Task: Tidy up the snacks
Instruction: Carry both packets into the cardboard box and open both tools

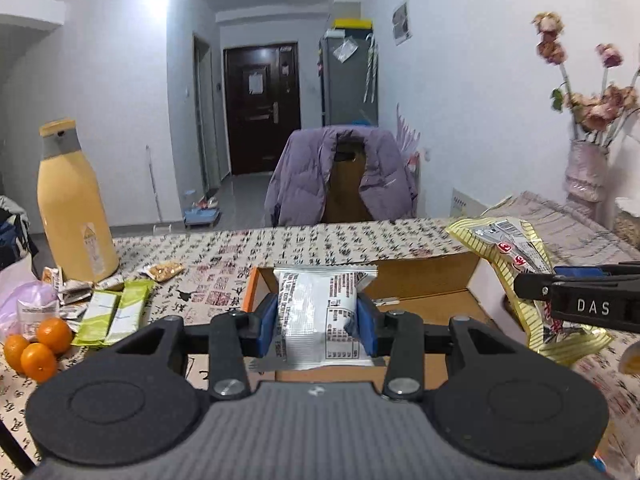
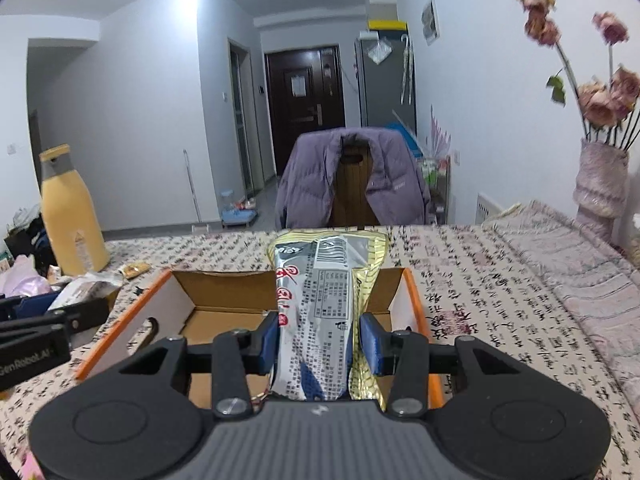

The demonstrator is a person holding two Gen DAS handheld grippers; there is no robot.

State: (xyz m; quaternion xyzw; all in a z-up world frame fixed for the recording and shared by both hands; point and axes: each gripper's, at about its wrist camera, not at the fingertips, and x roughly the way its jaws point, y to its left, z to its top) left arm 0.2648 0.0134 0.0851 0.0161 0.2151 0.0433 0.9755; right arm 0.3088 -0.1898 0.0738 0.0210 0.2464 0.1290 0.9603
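Note:
My left gripper (image 1: 318, 320) is shut on a silver snack packet (image 1: 318, 312) and holds it upright over the near left part of an open cardboard box (image 1: 424, 276). My right gripper (image 2: 320, 340) is shut on a gold and silver snack bag (image 2: 320, 300) and holds it above the same box (image 2: 224, 292), toward its right side. The right gripper and its bag (image 1: 516, 264) also show at the right of the left wrist view. The left gripper's finger (image 2: 56, 320) shows at the left of the right wrist view.
A yellow bottle (image 1: 74, 208) stands at the table's left. Green snack packs (image 1: 114, 312), small loose packets (image 1: 162, 270), three oranges (image 1: 36, 344) and a plastic bag (image 1: 24, 304) lie left of the box. A vase of dried flowers (image 2: 600, 176) stands far right. A chair with a purple jacket (image 1: 340, 176) is behind the table.

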